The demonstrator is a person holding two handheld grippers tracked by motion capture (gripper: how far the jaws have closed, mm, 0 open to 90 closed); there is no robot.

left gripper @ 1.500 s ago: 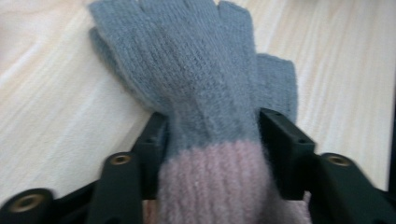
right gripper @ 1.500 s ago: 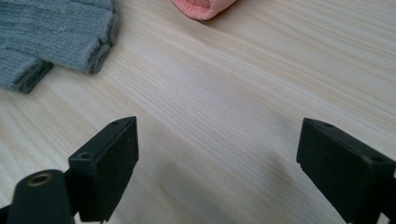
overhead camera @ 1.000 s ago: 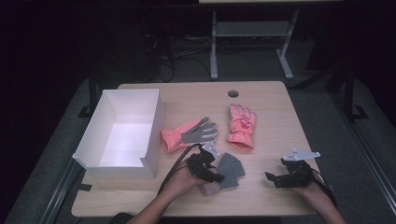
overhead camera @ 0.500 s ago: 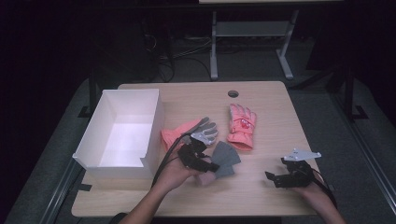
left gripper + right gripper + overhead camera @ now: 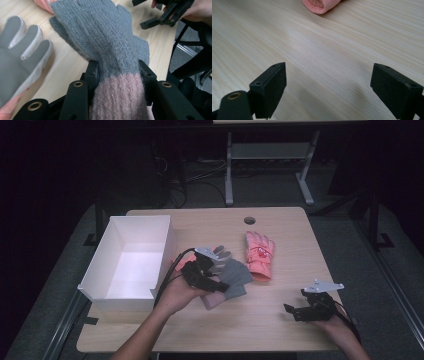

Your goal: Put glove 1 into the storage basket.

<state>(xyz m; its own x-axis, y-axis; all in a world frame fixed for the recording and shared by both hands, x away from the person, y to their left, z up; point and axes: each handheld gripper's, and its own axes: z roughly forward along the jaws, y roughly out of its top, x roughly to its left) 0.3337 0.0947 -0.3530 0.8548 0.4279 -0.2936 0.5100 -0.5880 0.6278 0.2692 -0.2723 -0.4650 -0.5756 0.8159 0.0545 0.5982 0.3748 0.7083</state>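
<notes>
The knitted glove (image 5: 110, 37) is fuzzy grey wool with a ribbed pink cuff, rough and matt. The tongs (image 5: 117, 75) clamped on that cuff are matt black plastic with brass-coloured rivets. The grey-palmed glove (image 5: 20, 57) looks smooth and rubbery with a faint sheen. The salmon glove (image 5: 259, 254) is soft padded cloth. The tabletop (image 5: 324, 50) is pale wood grain, smooth, satin. The white box (image 5: 131, 262) looks like matt card.

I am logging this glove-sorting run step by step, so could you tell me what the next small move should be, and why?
Probably carry the grey knitted glove leftward over the white box before releasing. The left gripper is clamped on it near the pink cuff, and it appears lifted off the table, with the open-topped box just to the left. The right gripper rests open, holding nothing.
</notes>
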